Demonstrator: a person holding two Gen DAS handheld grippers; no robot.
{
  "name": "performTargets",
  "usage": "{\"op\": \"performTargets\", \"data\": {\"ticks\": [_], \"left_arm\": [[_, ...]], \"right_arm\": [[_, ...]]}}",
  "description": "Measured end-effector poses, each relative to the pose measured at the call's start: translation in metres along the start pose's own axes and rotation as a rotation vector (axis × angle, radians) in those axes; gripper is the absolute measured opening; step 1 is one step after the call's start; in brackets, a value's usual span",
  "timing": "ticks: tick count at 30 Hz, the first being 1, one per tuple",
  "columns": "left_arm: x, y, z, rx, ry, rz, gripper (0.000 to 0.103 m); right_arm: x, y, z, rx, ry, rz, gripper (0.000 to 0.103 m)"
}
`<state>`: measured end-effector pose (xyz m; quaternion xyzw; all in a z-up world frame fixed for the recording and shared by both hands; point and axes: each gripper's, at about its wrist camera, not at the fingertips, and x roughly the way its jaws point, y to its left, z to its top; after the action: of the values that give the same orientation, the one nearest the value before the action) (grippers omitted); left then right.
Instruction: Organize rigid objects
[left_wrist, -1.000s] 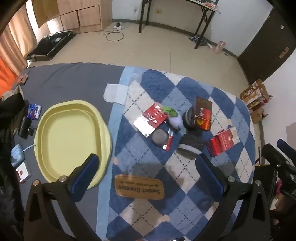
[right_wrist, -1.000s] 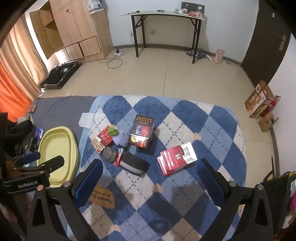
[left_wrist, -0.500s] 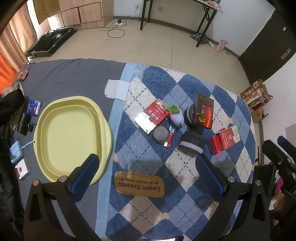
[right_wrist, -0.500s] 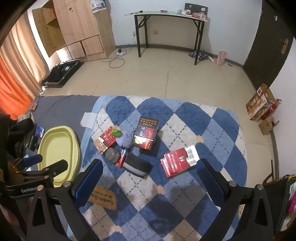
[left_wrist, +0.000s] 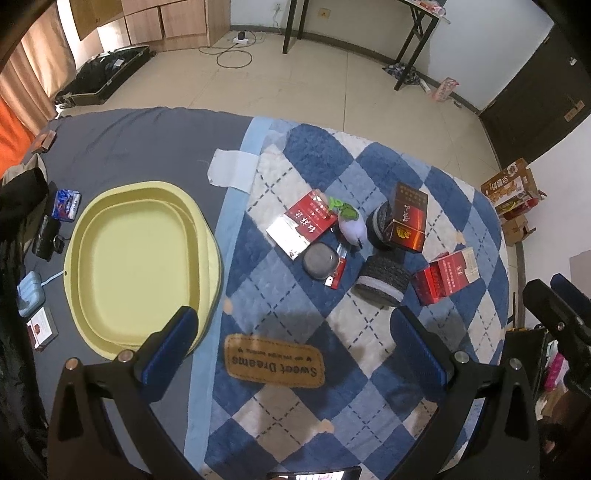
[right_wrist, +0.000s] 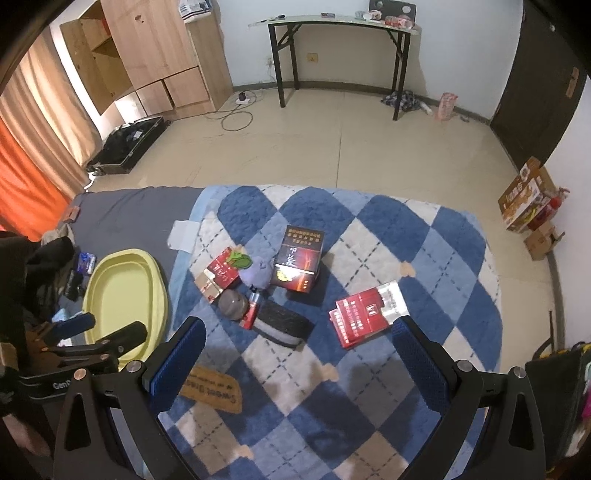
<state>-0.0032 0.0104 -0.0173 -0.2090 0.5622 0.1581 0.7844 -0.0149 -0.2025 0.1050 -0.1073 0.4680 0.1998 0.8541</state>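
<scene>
Both tongs, left (left_wrist: 291, 328) and right (right_wrist: 299, 339), are held wide and empty. Red carton (right_wrist: 367, 313) lies on the quilt (right_wrist: 443, 258) ahead of the right tongs, probably nearer them; long axis runs diagonally.

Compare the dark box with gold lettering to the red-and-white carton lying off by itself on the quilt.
The dark box is dark brown with gold lettering; the red carton is bright red with a white end. The dark box sits in the cluster, leaning on a black roll; the red carton lies alone, nearer the right tongs. Both are rectangular packages on the blue checked quilt, outside the yellow basin.
</scene>
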Motion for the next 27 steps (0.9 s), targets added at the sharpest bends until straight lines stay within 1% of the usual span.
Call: {"op": "performTargets", "data": {"ticks": [9,15,19,27], "left_arm": [[0.0025,0.0022,0.0000,-0.016,0.008,0.001,0.103],[0.0011,0.0010,-0.0007,-0.006,0.004,-0.001,0.103],[0.0032,0.0036,0.0000,-0.018,0.014,0.000,0.103],[0.0030,0.0047,0.0006,-0.022,0.014,-0.001,0.103]], "right_arm": [[0.0006,-0.0036,0.0018,0.009,0.003,-0.024,0.103],[0.0005,-0.0014,0.0008,-0.005,0.000,-0.027,0.103],[-0.0018,-0.0043,0.0014,0.014,-0.014,-0.037,0.103],[0.0018,-0.0037,0.0016,0.005,0.014,-0.049,0.103]]}}
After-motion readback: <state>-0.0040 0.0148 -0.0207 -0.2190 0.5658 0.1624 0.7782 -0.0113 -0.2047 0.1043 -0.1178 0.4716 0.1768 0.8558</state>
